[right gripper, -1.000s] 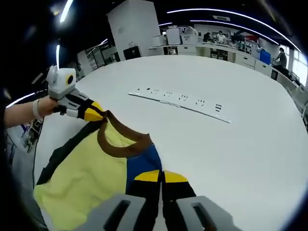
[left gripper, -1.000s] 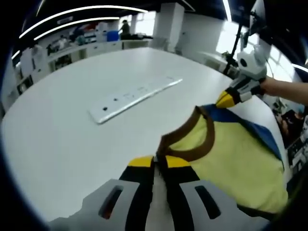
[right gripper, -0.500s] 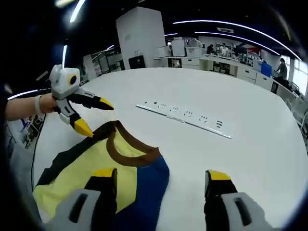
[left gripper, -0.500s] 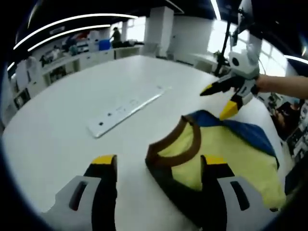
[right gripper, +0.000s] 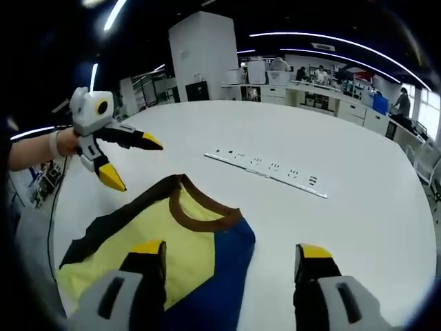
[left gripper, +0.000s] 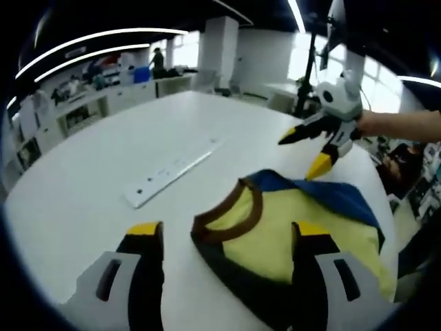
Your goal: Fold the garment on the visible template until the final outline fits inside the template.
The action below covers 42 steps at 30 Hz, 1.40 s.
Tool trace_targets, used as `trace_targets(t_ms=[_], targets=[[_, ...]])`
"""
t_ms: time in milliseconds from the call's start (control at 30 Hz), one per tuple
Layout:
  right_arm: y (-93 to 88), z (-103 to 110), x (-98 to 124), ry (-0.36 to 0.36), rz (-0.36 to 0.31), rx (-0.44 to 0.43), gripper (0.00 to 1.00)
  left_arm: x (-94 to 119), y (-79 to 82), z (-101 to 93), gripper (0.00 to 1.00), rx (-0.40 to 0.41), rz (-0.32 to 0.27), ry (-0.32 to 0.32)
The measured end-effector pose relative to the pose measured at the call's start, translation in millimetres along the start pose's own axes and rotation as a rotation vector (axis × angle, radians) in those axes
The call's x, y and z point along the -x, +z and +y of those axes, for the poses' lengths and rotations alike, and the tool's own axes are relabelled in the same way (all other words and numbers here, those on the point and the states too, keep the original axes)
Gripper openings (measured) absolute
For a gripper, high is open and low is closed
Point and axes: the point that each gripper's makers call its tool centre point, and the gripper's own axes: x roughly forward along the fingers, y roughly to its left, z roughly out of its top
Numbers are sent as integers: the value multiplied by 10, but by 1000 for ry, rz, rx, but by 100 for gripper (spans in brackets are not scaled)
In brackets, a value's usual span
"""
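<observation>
Two grippers — left gripper (left gripper: pixel 227 238), right gripper (right gripper: pixel 227 258) — jaws released above garment (left gripper: pixel 289 227).

garment hem: the garment (left gripper: pixel 303 227) runs behind the right-hand fingers (left gripper: pixel 311 276) and out of the left gripper view
garment lower edge: behind the left-hand fingers (right gripper: pixel 143 276), right gripper view
strip markings: strip (right gripper: pixel 265 165) beyond the fingers, too small to read

Yellow-and-blue garment (left gripper: pixel 296 221) (right gripper: pixel 169 238) lies folded on the white table (left gripper: pixel 103 172).

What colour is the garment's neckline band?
Brown, on the yellow-and-blue garment; its neckline band shows best in the right gripper view.
</observation>
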Motion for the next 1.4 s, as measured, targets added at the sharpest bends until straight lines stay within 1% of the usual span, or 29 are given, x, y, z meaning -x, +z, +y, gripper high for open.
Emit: trace_targets(t_ms=[100, 267, 367, 533, 633, 767, 867, 933, 967, 1033, 1100, 1167, 1300, 1400], targets=[[1, 30, 66, -4, -7, -8, 75, 69, 5, -41, 69, 3, -9, 2], [-42, 161, 229, -9, -21, -14, 73, 217, -37, -143, 68, 21, -25, 6], [-98, 226, 307, -14, -29, -17, 72, 294, -65, -224, 67, 23, -32, 7], [-232, 398, 469, -12, -40, -39, 71, 423, -100, -368, 66, 36, -54, 8], [-319, 515, 592, -10, -49, -55, 69, 502, -136, -489, 65, 40, -65, 7], [-404, 576, 744, -22, -71, -75, 68, 571, -196, -592, 64, 44, -70, 9], [-475, 630, 827, -16, -84, -96, 66, 638, -251, -725, 63, 53, -77, 5], [-553, 675, 876, -19, -84, -100, 66, 678, -286, -787, 63, 56, -77, 6], [-637, 698, 923, -28, -82, -103, 65, 695, -301, -809, 63, 58, -79, 6], [-722, 723, 978, -32, -79, -115, 65, 727, -326, -817, 63, 67, -79, 8], [-788, 776, 1056, -32, -100, -157, 64, 766, -351, -854, 62, 69, -80, 12], [-874, 840, 1123, -29, -102, -174, 62, 823, -393, -911, 62, 75, -83, 17], [-1053, 998, 1220, -25, -107, -201, 61, 891, -455, -963, 62, 88, -90, 22], [-1196, 1111, 1265, -27, -92, -207, 59, 930, -488, -1017, 62, 100, -94, 23]])
